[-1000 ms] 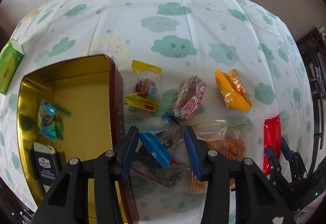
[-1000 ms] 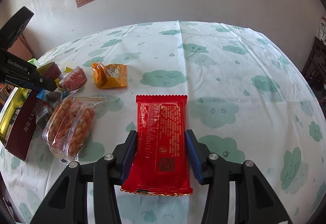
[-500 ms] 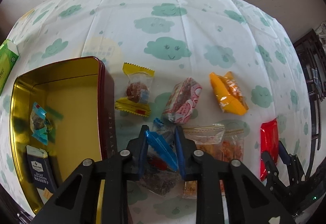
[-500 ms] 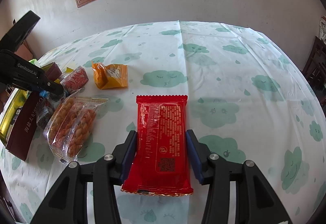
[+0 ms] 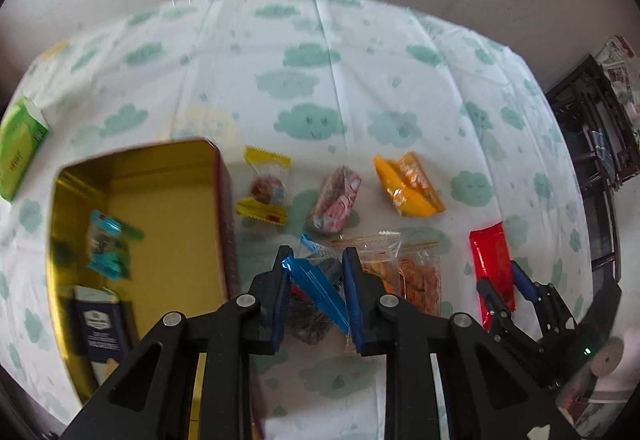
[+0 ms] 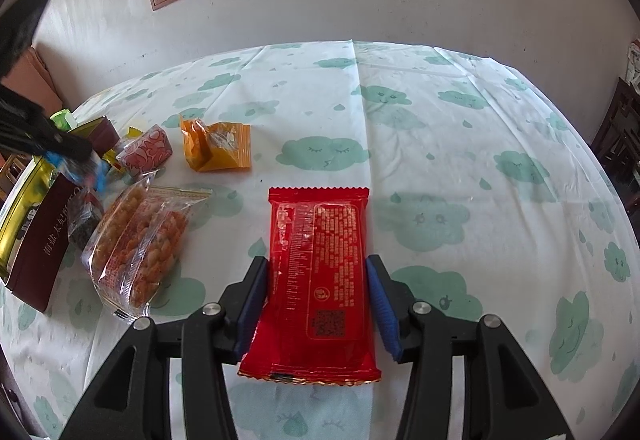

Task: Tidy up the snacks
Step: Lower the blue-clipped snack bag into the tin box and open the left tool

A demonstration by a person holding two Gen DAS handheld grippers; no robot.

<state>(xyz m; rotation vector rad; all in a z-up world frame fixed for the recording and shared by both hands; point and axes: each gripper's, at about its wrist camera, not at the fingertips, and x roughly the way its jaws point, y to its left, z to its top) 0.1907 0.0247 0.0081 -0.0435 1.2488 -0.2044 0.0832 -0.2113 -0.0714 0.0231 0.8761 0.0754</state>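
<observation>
My left gripper (image 5: 316,272) is shut on a clear snack pouch with a blue seal (image 5: 316,290) and holds it lifted beside the open gold tin (image 5: 160,208). The tin holds a teal-wrapped sweet (image 5: 106,248) and a dark blue packet (image 5: 100,324). My right gripper (image 6: 318,296) stands open around a red flat packet (image 6: 320,272) that lies on the cloud-print tablecloth (image 6: 440,144); the packet also shows in the left wrist view (image 5: 490,272). The lifted pouch shows blurred at the left of the right wrist view (image 6: 84,200).
On the cloth lie a yellow-wrapped sweet (image 5: 266,188), a pink-white packet (image 5: 336,196), an orange packet (image 5: 408,184) and a clear bag of orange snacks (image 5: 404,272). A green box (image 5: 18,144) sits at the far left. Dark furniture (image 5: 596,144) stands beyond the right table edge.
My left gripper shut on the blue-sealed pouch and lifted it up and back from the cloth. The right gripper and red packet have not moved.
</observation>
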